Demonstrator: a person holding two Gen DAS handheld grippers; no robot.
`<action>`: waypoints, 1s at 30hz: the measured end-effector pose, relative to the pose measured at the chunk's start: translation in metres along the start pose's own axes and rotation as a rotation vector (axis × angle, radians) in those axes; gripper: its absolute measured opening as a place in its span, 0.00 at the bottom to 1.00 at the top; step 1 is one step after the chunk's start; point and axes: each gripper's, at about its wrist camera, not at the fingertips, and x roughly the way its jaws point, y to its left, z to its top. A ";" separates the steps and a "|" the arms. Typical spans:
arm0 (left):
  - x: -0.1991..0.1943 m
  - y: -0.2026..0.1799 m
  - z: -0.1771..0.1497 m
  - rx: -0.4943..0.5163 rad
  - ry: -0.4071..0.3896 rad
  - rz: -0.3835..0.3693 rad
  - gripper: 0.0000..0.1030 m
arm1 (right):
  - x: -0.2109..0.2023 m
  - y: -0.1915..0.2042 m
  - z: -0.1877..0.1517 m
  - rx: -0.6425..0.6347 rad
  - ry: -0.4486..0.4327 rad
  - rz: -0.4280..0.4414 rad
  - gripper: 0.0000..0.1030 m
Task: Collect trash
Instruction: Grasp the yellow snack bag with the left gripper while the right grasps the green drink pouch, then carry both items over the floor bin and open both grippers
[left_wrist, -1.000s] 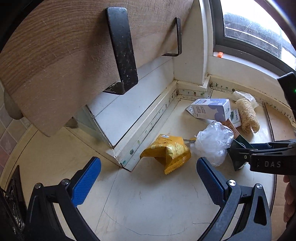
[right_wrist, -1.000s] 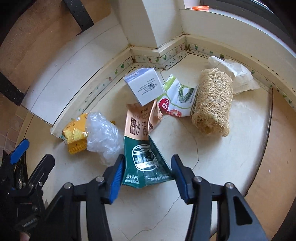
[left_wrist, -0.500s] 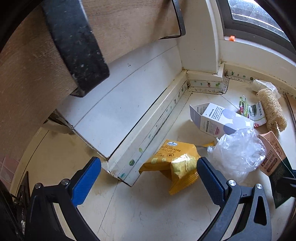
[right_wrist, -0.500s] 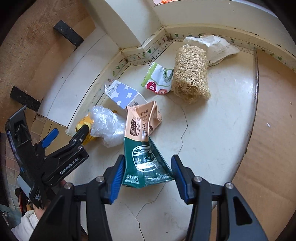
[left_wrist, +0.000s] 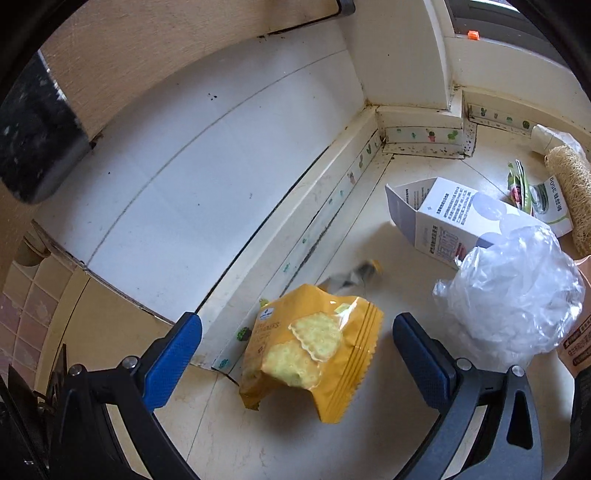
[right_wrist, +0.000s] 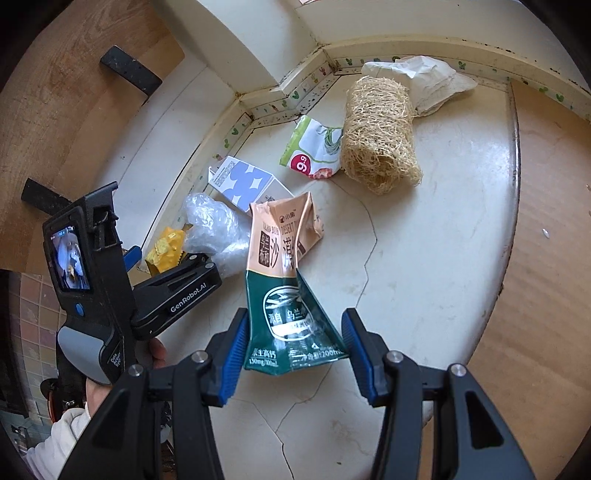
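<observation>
A yellow cracker bag (left_wrist: 314, 350) lies on the cream surface against a white ledge. My left gripper (left_wrist: 297, 325) is open, its blue fingers on either side of the bag and clear of it. From the right wrist, the left gripper (right_wrist: 166, 258) shows at the left, over the same yellow bag (right_wrist: 166, 247). My right gripper (right_wrist: 295, 325) is shut on the base of a crushed green and tan milk carton (right_wrist: 288, 266). A crumpled clear plastic bag (left_wrist: 509, 295) lies right of the yellow bag.
Behind lie a white and blue box (right_wrist: 243, 181), a green and white packet (right_wrist: 314, 147), a loofah (right_wrist: 376, 129) and crumpled white paper (right_wrist: 424, 77). A small foil wrapper (left_wrist: 354, 275) lies near the ledge (left_wrist: 184, 166). A wooden panel (right_wrist: 546, 221) borders the cracked surface on the right.
My left gripper has come down and closer, so the yellow bag now sits between its fingers. My right gripper has rolled a little with the carton still in it.
</observation>
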 end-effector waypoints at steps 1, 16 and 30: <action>0.001 0.000 0.000 0.000 0.003 0.000 0.99 | 0.000 0.000 0.000 0.002 -0.001 0.002 0.49; -0.019 0.007 -0.017 0.016 0.017 -0.076 0.50 | -0.003 0.002 -0.003 -0.002 -0.013 0.002 0.49; -0.066 0.026 -0.040 0.019 -0.007 -0.118 0.43 | -0.030 0.018 -0.026 -0.020 -0.056 0.003 0.49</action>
